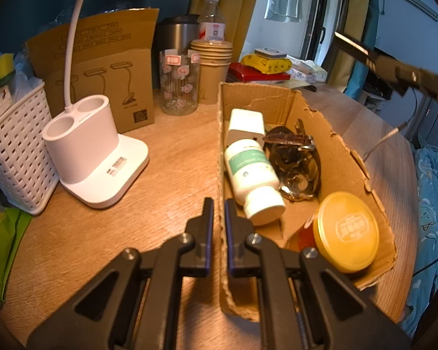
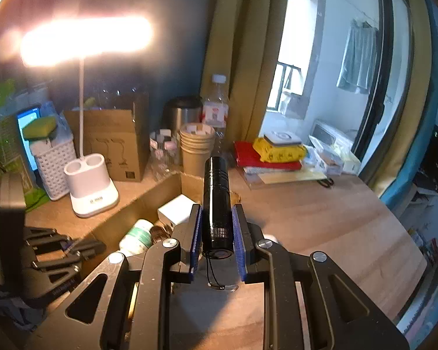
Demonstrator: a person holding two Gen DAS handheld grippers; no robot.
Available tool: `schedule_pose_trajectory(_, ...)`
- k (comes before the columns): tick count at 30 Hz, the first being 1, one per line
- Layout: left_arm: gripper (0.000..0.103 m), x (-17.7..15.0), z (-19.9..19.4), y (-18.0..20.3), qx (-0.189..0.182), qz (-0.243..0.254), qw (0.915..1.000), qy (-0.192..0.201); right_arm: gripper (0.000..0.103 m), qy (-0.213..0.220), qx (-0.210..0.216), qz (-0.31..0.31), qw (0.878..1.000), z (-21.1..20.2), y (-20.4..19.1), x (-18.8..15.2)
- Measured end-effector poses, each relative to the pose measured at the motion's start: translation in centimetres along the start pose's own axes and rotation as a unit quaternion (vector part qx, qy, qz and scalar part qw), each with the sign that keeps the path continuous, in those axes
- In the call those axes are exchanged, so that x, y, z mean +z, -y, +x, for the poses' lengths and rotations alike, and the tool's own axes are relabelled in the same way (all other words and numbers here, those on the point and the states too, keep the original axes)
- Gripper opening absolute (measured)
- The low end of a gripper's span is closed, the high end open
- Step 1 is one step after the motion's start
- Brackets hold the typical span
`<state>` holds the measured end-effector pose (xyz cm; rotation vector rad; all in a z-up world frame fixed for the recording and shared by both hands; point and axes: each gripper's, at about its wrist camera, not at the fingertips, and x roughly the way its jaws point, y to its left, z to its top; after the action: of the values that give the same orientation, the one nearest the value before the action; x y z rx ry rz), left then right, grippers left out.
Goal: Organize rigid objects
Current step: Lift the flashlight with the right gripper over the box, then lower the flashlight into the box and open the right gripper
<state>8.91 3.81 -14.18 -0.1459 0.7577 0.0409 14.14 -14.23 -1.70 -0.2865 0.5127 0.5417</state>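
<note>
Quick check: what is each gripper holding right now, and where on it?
Right gripper clamps the black flashlight by its tail end. Left gripper pinches the cardboard box's left wall.

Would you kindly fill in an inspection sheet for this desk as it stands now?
Surface: wooden desk, lamplit.
Job's things: cardboard box holds a white bottle, white charger, watch and yellow-lidded tin.
Clutter: desk lamp, white basket, glass jar, paper cups, books.
Grippers: left gripper shut on the box's wall; right gripper shut on a black flashlight.
Cables: flashlight's thin lanyard.
Surroundings: curtain, window.
</note>
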Motion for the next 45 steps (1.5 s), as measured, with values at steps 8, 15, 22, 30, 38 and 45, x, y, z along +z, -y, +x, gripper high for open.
schedule_pose_trajectory(8, 0.007, 0.0, 0.0, 0.0, 0.0, 0.0, 1.0, 0.0, 0.022, 0.018, 0.013, -0.007, 1.0, -0.2, -1.2, 1.8)
schedule_pose_trajectory(15, 0.007, 0.0, 0.0, 0.0, 0.0, 0.0, 1.0, 0.0, 0.022, 0.04, 0.023, -0.008, 0.999, -0.8, -1.7, 3.5)
schedule_pose_trajectory(22, 0.007, 0.0, 0.0, 0.0, 0.0, 0.0, 1.0, 0.0, 0.022, 0.038, 0.04, 0.016, 0.998, 0.2, -1.7, 3.5)
schedule_pose_trajectory(30, 0.007, 0.0, 0.0, 0.0, 0.0, 0.0, 1.0, 0.001, 0.022, 0.003, 0.037, 0.044, 0.998, 3.5, -1.3, 1.9)
schedule_pose_trajectory(38, 0.007, 0.0, 0.0, 0.0, 0.001, 0.001, 1.0, 0.001, 0.022, -0.043, 0.018, 0.065, 0.997, 6.8, -0.7, -0.8)
schedule_pose_trajectory(45, 0.007, 0.1, 0.1, 0.0, 0.001, 0.0, 1.0, 0.0, 0.022, -0.078, -0.008, 0.083, 0.994, 8.7, -0.5, -2.3)
